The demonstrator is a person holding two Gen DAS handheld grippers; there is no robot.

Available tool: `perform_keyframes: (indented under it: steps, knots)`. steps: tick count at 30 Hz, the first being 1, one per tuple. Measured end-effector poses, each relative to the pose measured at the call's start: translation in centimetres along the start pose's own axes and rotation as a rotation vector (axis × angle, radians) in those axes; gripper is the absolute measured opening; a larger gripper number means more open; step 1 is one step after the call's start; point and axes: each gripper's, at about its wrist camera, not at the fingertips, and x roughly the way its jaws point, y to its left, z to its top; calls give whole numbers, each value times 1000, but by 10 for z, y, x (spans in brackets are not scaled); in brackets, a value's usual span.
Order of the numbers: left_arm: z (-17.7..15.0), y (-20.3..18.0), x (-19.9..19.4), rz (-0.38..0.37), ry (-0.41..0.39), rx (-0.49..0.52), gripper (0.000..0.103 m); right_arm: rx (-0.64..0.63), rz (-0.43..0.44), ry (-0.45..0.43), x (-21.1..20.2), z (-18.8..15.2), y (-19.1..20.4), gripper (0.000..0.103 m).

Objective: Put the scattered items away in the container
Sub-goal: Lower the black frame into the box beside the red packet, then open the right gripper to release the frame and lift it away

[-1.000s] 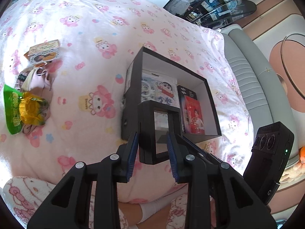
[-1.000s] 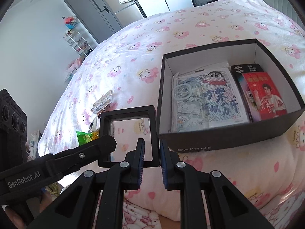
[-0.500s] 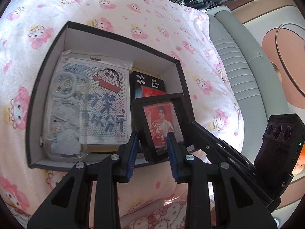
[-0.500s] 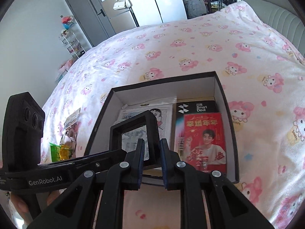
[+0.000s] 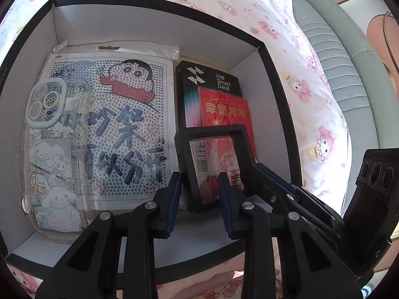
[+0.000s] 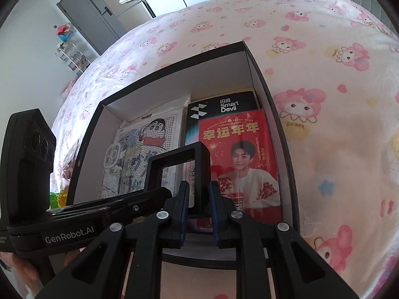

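Note:
A black square frame (image 5: 212,164) with a clear film pane hangs tilted inside the black box (image 5: 149,25), over its right side. My left gripper (image 5: 199,189) is shut on the frame's near edge. My right gripper (image 6: 199,199) is shut on the frame's (image 6: 199,159) right side; in the left wrist view it (image 5: 259,172) reaches in from the right. In the box (image 6: 219,74) lie a cartoon bead-art packet (image 5: 124,124), a clear phone case (image 5: 49,149), a black "Smart Devil" box (image 5: 212,79) and a red card (image 6: 239,149).
The box sits on a bed with a pink cartoon sheet (image 6: 324,74). A grey padded headboard (image 5: 336,62) runs along the right. A green snack packet (image 6: 57,196) lies on the sheet left of the box. Grey doors (image 6: 94,12) stand across the room.
Both grippers carried the frame from above the sheet beside the box to over the box, then lowered it inside, close above the red card. The grips stayed the same.

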Motion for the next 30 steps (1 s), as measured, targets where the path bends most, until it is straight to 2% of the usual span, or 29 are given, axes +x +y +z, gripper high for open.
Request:
perform_keyframes:
  steps: [9, 14, 18, 22, 30]
  knots:
    - [0, 7, 7, -3, 29, -21, 28, -38, -56, -3, 3, -3, 4, 14]
    - [-1, 10, -4, -38, 11, -34, 28, -30, -55, -9, 3, -1, 3, 14]
    - [0, 19, -18, 20, -33, -56, 28, 27, 15, -35, -4, 0, -5, 14]
    - [-2, 25, -12, 150, -8, -70, 28, 54, 36, -43, -6, 1, -7, 14]
    - [-4, 12, -1, 120, 37, -35, 27, 8, -21, -32, -1, -2, 1, 14]
